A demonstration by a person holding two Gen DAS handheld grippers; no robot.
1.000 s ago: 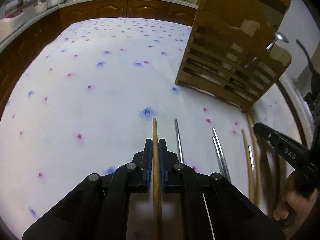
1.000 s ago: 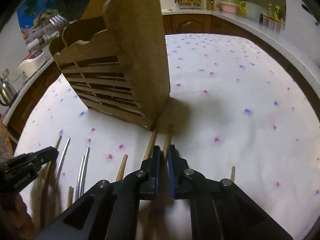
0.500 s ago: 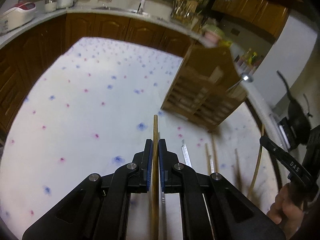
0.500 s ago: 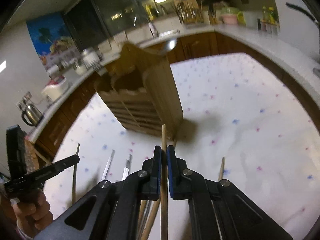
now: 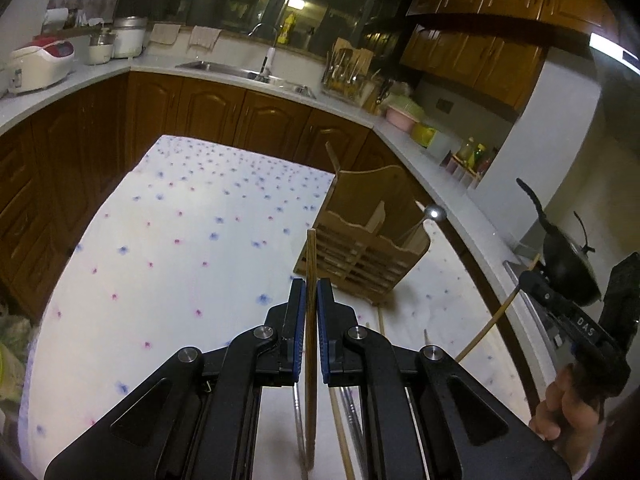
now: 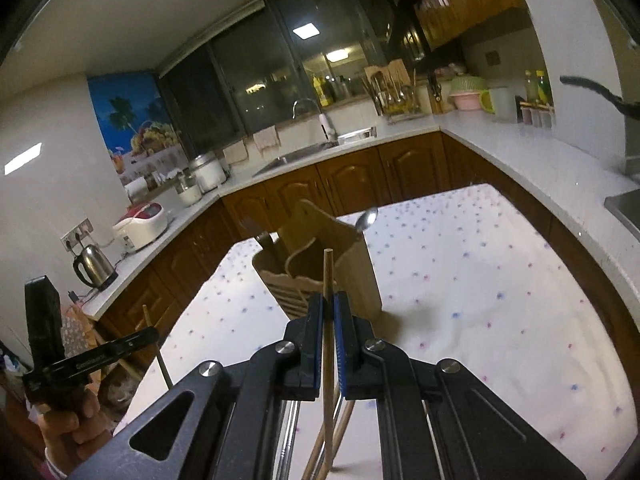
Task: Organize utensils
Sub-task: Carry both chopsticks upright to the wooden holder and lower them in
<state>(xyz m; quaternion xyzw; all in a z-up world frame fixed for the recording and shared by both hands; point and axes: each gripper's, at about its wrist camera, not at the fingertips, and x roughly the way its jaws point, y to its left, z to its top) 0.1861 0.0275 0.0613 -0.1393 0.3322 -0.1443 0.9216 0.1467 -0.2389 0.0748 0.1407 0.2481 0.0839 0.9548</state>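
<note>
My left gripper (image 5: 308, 300) is shut on a brown wooden chopstick (image 5: 311, 256), lifted above the table and pointing forward. My right gripper (image 6: 328, 312) is shut on a light wooden chopstick (image 6: 328, 272), also lifted. A wooden slatted utensil holder (image 5: 368, 252) stands on the floral tablecloth ahead, with a metal spoon (image 5: 435, 212) sticking out of it; it also shows in the right wrist view (image 6: 340, 256). More chopsticks (image 5: 340, 432) and metal utensils (image 6: 290, 432) lie on the cloth below the grippers. The right gripper and its chopstick also show in the left wrist view (image 5: 532, 280).
The table has a white cloth with blue and pink flowers (image 5: 180, 240). Kitchen counters with a sink (image 5: 240, 70), a rice cooker (image 5: 40, 64), a kettle (image 6: 94, 266) and a black wok (image 5: 568, 256) surround the table.
Both grippers have risen from the table, each with its chopstick, and tilted upward so the kitchen shows. The holder now looks farther away and lower in view.
</note>
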